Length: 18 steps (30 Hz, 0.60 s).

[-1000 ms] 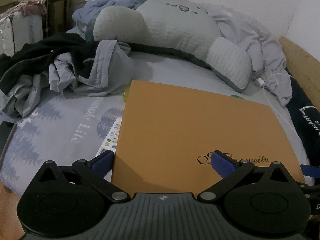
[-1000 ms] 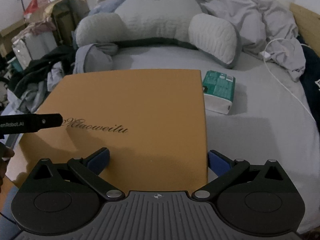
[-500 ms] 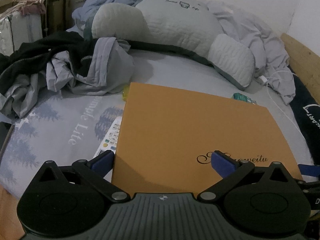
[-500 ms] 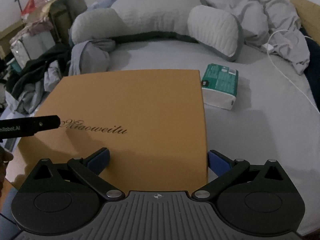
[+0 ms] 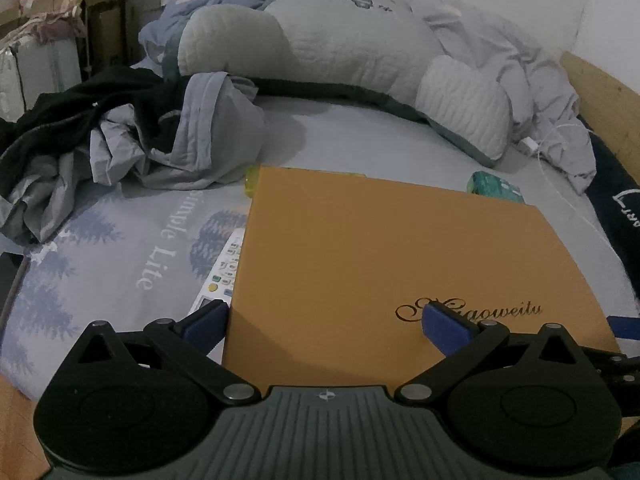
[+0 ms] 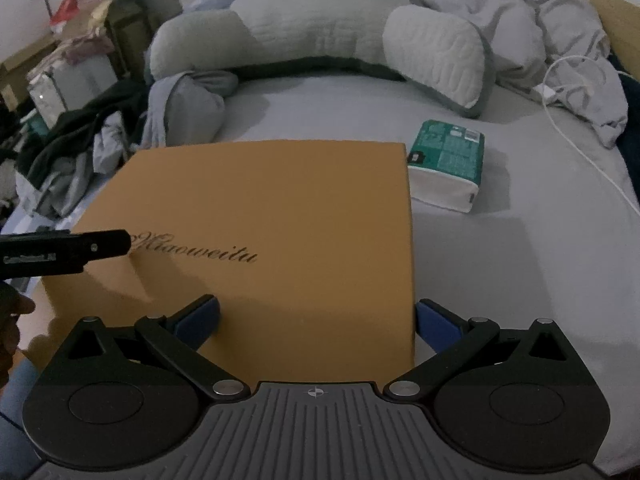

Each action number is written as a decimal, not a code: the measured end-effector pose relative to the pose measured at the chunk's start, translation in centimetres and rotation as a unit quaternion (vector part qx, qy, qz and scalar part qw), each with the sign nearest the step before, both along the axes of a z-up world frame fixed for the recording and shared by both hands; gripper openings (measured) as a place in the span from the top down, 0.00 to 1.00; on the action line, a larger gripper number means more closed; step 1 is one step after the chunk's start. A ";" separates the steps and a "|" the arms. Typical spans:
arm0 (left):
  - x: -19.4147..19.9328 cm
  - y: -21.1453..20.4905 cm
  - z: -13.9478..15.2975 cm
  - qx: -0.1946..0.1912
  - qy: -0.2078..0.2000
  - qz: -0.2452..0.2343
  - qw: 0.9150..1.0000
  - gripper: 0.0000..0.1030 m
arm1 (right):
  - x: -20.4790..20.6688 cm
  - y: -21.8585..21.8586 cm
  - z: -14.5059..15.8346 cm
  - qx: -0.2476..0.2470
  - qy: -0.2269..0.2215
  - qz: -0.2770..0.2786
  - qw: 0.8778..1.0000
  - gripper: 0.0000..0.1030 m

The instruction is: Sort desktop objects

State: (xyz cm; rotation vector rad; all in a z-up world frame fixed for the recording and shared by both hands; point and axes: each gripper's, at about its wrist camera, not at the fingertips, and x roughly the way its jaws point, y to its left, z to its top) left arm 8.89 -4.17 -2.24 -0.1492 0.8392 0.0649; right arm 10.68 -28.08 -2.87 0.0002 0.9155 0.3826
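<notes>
A large flat orange box (image 5: 400, 264) with dark script lettering lies on the bed; it also shows in the right wrist view (image 6: 272, 232). My left gripper (image 5: 326, 326) is open wide, its jaws straddling the box's near left corner. My right gripper (image 6: 316, 318) is open wide, its jaws straddling the box's near right corner. A white remote control (image 5: 222, 276) lies partly under the box's left edge. A green tissue pack (image 6: 448, 164) lies right of the box. A small yellow-green object (image 5: 251, 180) peeks out at the box's far left corner.
A big grey backrest pillow (image 6: 320, 28) fills the far side of the bed. Crumpled grey and black clothes (image 5: 120, 136) lie at the left. A white charger cable (image 6: 568, 92) and rumpled bedding lie at the right. The left gripper's finger (image 6: 68, 250) shows in the right wrist view.
Both views have risen and tilted down slightly, so the box sits lower and the tissue pack shows more fully. The jaws of both grippers stay at the same width.
</notes>
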 end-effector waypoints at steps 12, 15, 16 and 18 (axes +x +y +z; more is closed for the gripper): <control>-0.9 -0.2 -0.5 0.011 -0.024 -0.020 0.999 0.00 | -0.3 -0.5 -0.3 0.005 -0.004 0.013 1.000 0.00; -1.1 -0.1 -0.7 0.007 -0.028 -0.021 0.999 0.00 | -0.4 -0.4 -0.3 0.003 -0.005 0.014 1.000 0.00; -1.1 0.0 -0.8 0.005 -0.027 -0.022 0.999 0.00 | -0.4 -0.3 -0.3 0.002 -0.005 0.015 1.000 0.00; -1.1 0.1 -0.9 -0.001 -0.026 -0.022 0.999 0.00 | -0.4 -0.3 -0.4 0.000 0.000 0.016 1.000 0.00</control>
